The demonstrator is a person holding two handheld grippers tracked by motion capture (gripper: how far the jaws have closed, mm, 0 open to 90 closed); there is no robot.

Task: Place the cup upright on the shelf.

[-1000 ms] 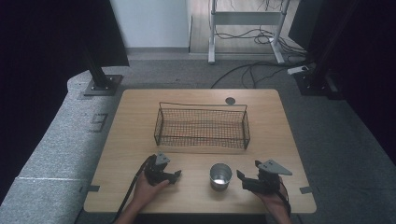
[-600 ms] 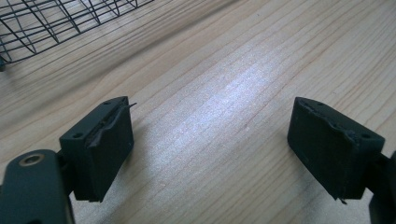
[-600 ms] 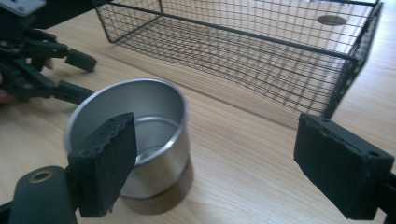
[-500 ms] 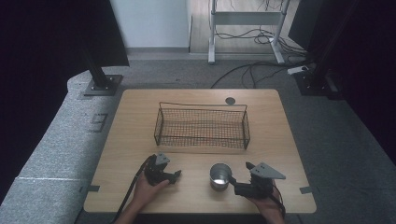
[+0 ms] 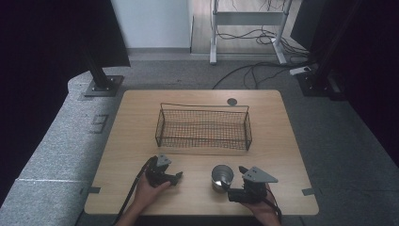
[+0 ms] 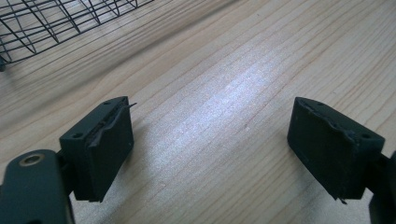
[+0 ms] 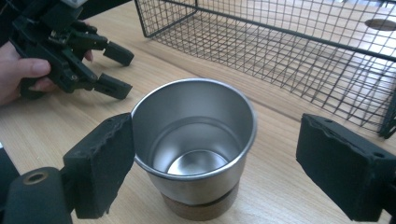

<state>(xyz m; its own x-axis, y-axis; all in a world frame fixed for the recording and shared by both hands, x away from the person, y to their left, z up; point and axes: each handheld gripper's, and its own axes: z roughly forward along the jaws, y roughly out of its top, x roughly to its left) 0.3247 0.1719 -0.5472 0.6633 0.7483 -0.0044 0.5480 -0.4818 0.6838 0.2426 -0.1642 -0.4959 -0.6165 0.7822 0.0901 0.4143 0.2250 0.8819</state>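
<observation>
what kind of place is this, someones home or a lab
Probably a lab or recording room, not a home: a bare wooden table set between dark curtains, with stand bases bolted beside it and loose cables across the grey carpet.

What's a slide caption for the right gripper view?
Open right gripper straddling an empty stainless-steel cup, black wire basket behind on the wooden table.

Dim room with dark edges; soft glare on the table [image 6: 243, 88]; gripper views sharp, evenly lit
</observation>
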